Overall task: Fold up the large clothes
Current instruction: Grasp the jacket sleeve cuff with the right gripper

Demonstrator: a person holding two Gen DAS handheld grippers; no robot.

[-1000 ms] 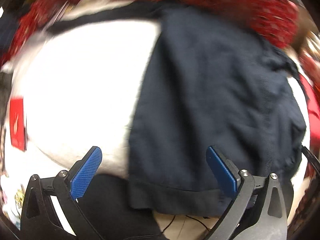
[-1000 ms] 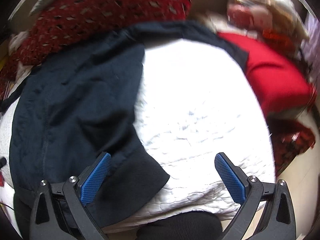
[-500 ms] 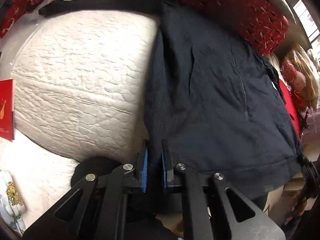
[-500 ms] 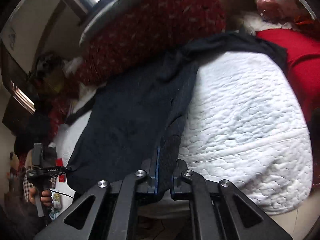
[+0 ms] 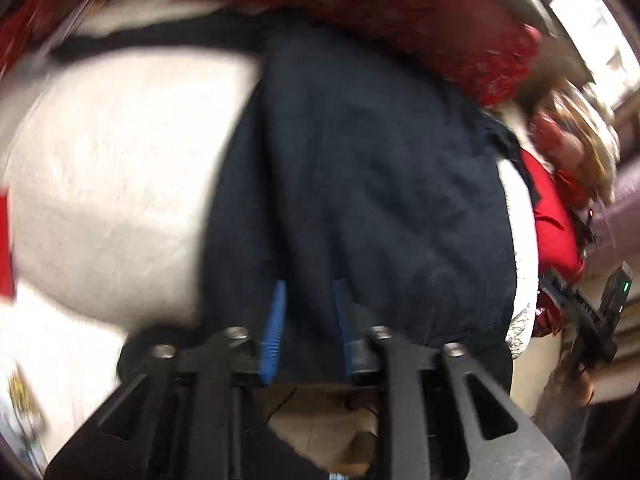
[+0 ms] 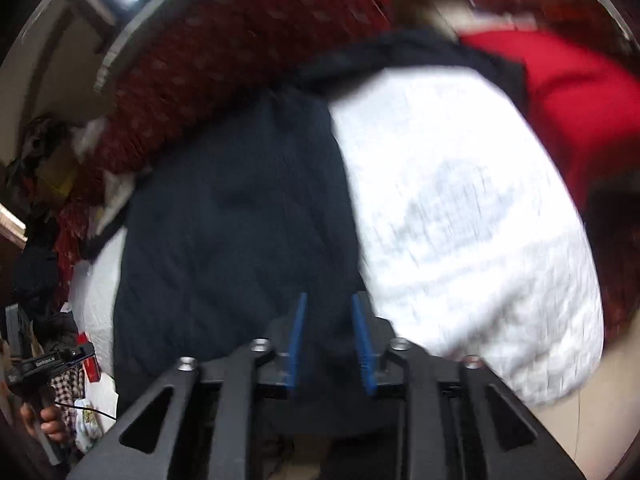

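Observation:
A dark navy jacket (image 5: 360, 184) lies lengthwise on a white quilted mattress (image 5: 112, 184). My left gripper (image 5: 308, 304) sits at the jacket's near hem, its blue pads a small way apart with the dark fabric between them. In the right wrist view the jacket (image 6: 232, 232) covers the left half of the mattress (image 6: 460, 220). My right gripper (image 6: 328, 320) is at the hem's right corner, pads slightly apart around the cloth. Both views are blurred by motion.
A red patterned blanket (image 5: 400, 12) is piled along the far side of the bed. A red garment (image 6: 572, 100) lies at the right of the mattress. The other hand-held gripper shows at each view's edge (image 5: 592, 312) (image 6: 48, 364).
Both grippers went from wide open to pinched tight on the jacket hem half a second ago. Now the pads stand slightly apart, and both views have shifted with strong blur.

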